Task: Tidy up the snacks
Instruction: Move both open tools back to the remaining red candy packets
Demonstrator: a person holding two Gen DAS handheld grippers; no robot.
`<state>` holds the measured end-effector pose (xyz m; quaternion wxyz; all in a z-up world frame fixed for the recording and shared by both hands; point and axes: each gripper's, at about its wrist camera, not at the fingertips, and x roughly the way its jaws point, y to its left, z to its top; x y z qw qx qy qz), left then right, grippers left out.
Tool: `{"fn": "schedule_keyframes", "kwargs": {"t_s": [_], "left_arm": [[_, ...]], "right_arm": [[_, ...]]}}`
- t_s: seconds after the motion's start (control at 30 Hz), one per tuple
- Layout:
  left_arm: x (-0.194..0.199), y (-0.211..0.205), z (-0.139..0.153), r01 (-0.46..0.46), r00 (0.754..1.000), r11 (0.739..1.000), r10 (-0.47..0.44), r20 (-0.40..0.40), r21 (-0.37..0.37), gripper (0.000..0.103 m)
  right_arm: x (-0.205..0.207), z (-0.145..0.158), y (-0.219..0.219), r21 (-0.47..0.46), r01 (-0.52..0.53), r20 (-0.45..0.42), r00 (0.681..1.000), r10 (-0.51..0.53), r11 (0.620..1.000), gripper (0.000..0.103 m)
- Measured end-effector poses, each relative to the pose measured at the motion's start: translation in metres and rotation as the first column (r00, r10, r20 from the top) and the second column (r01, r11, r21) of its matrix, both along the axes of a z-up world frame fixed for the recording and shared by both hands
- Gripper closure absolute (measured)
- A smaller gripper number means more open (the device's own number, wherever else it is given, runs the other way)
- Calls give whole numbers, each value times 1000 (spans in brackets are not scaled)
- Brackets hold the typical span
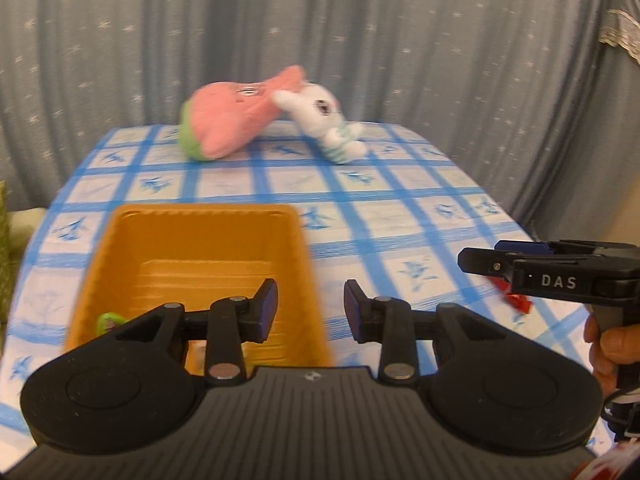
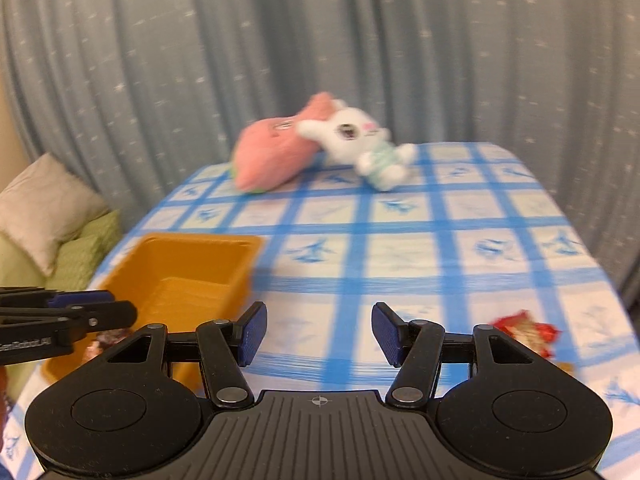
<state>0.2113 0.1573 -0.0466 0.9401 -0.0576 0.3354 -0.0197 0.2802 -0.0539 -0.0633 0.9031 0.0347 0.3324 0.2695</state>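
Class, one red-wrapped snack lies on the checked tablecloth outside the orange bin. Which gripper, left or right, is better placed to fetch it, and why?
Right. The right gripper is open, with the red-wrapped snack just beside it. The left gripper, also open, sits over the orange bin.

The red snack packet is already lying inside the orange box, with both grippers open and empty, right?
Not quite: the red snack packet lies on the checked tablecloth, outside the orange box, as the right wrist view shows. Both the left gripper and right gripper are open and empty.

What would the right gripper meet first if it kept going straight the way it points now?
Probably only the blue-checked tablecloth: the open right gripper has bare cloth ahead. The white plush bunny lies farther back; depth is unclear.
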Motion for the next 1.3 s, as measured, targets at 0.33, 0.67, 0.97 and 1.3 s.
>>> {"fn": "schedule_keyframes", "kwargs": {"t_s": [0.33, 0.67, 0.97, 1.3], "left_arm": [[25, -69, -8, 116, 993, 993, -116, -14, 1, 68], [54, -121, -23, 203, 979, 979, -202, -39, 22, 64], [70, -154, -45, 285, 957, 955, -279, -78, 81, 64], [83, -150, -63, 288, 951, 956, -281, -126, 46, 63]], "right_arm": [[7, -7, -92, -45, 145, 5, 989, -145, 988, 45], [6, -28, -150, -147, 148, -17, 988, -152, 978, 45], [18, -50, -170, -192, 146, -40, 987, -156, 970, 46], [48, -74, -154, -209, 83, -55, 994, -96, 974, 56]]}}
